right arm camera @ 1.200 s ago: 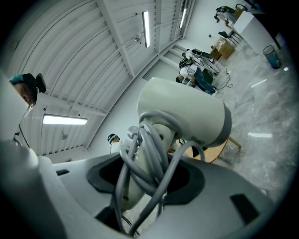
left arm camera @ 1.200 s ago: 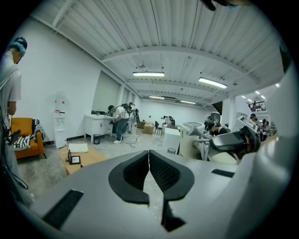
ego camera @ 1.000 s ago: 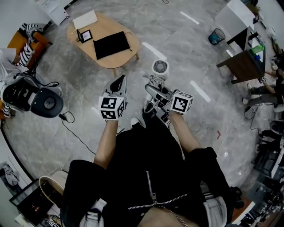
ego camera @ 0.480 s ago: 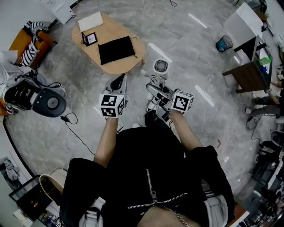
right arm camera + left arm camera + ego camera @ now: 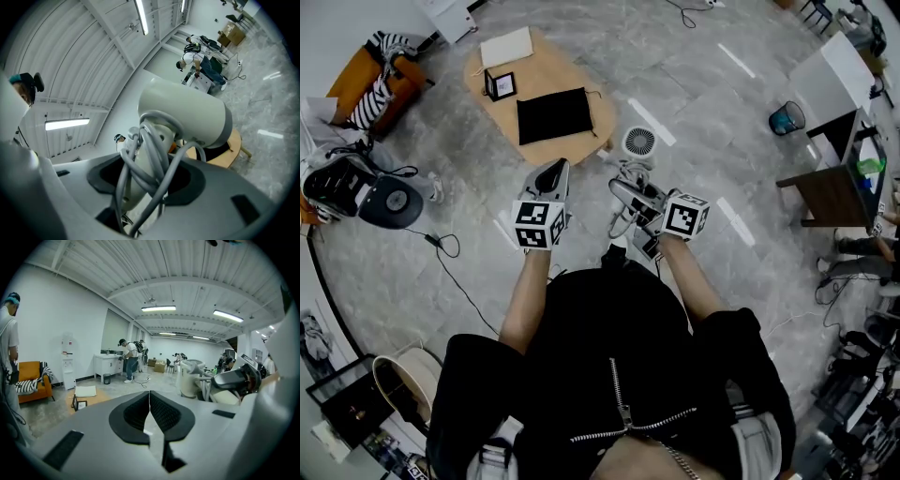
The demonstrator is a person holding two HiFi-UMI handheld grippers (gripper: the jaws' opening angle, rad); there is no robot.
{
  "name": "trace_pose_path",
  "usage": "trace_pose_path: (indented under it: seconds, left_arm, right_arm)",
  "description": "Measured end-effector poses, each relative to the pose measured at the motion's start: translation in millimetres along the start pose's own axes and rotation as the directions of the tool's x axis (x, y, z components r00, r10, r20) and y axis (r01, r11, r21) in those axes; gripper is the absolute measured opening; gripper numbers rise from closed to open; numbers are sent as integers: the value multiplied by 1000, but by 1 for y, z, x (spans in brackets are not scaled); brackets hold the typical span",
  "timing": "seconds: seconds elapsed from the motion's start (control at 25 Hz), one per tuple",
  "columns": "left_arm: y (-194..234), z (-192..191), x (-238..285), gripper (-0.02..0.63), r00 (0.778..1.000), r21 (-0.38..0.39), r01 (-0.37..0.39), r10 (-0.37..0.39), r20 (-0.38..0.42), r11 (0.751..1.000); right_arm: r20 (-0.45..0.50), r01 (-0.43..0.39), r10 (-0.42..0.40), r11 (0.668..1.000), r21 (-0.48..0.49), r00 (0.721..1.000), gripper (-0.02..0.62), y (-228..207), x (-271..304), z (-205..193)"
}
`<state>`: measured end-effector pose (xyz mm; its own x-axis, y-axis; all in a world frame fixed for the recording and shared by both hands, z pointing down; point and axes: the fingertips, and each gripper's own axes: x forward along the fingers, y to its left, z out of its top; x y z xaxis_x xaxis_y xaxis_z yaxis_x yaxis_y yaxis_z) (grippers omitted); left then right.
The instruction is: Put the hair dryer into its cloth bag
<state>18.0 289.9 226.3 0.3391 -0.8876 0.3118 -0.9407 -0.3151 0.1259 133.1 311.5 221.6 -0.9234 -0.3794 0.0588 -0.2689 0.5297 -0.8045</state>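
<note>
You're at the carrying step: the hair dryer [image 5: 638, 143], its cord [image 5: 140, 154] wound round the handle, is pinched in your right claw [image 5: 628, 192] above the floor [image 5: 722, 112]. It is short of the worktop [image 5: 586, 80], where the black cloth bag [image 5: 554, 114] lies flat. Next, your left claw [image 5: 551, 176], pressed together and empty, will likely have to open the bag's mouth; the small frame [image 5: 501, 85] beside it leaves room.

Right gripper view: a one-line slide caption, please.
Right gripper holds a white hair dryer by its handle, grey cord looped round it, wooden table beyond.
</note>
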Motion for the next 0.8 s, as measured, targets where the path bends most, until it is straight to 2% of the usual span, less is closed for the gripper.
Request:
trace_pose_path:
  seconds: [0.56, 0.8]
  left_arm:
    - [-18, 9, 45, 15, 996, -18, -83, 83, -18, 996]
    - [-15, 10, 50, 15, 996, 2, -81, 81, -40, 997]
  right_arm:
    - [-58, -46, 46, 999, 8, 997, 241, -40, -18, 42]
    - [-64, -43, 43, 999, 3, 997, 241, -46, -18, 43]
